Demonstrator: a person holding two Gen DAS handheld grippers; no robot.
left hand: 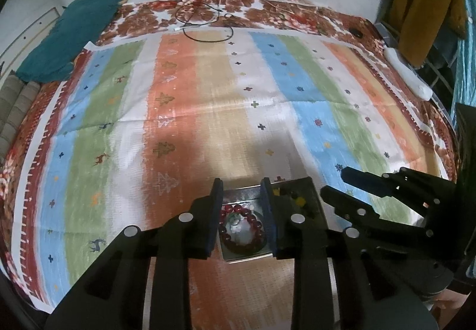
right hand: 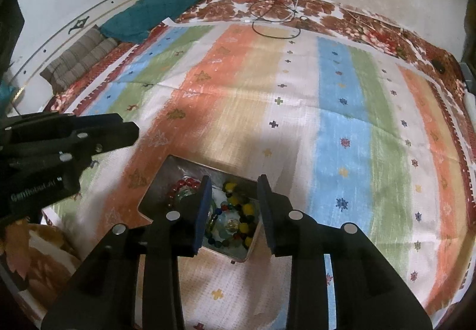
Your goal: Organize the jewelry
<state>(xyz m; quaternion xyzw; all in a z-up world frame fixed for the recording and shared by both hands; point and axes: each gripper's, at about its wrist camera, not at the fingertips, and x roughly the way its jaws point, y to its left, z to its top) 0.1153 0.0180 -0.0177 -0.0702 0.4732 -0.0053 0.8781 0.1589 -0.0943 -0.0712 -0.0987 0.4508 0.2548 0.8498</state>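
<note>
A small metal box (left hand: pixel 247 257) with two compartments sits on the striped cloth. A red bead bracelet (left hand: pixel 225 237) lies in its left compartment around a clear glassy piece. My left gripper (left hand: pixel 241 184) hovers over that compartment, open, its pads clear of the beads. In the right wrist view the box (right hand: pixel 178 166) also holds a multicolour bead bracelet (right hand: pixel 245 208) in the right compartment, beside the red bracelet (right hand: pixel 175 190). My right gripper (right hand: pixel 234 179) stands open above the multicolour beads without touching them. Each gripper shows in the other view: right gripper (left hand: pixel 334 181), left gripper (right hand: pixel 128 135).
The striped cloth (left hand: pixel 208 109) covers a bed with a floral sheet. A teal cloth (left hand: pixel 71 35) and a striped cushion (right hand: pixel 80 56) lie at the far left. Black cables (left hand: pixel 205 20) coil at the far edge. A white power strip (left hand: pixel 407 74) and a mustard garment (left hand: pixel 425 2) are far right.
</note>
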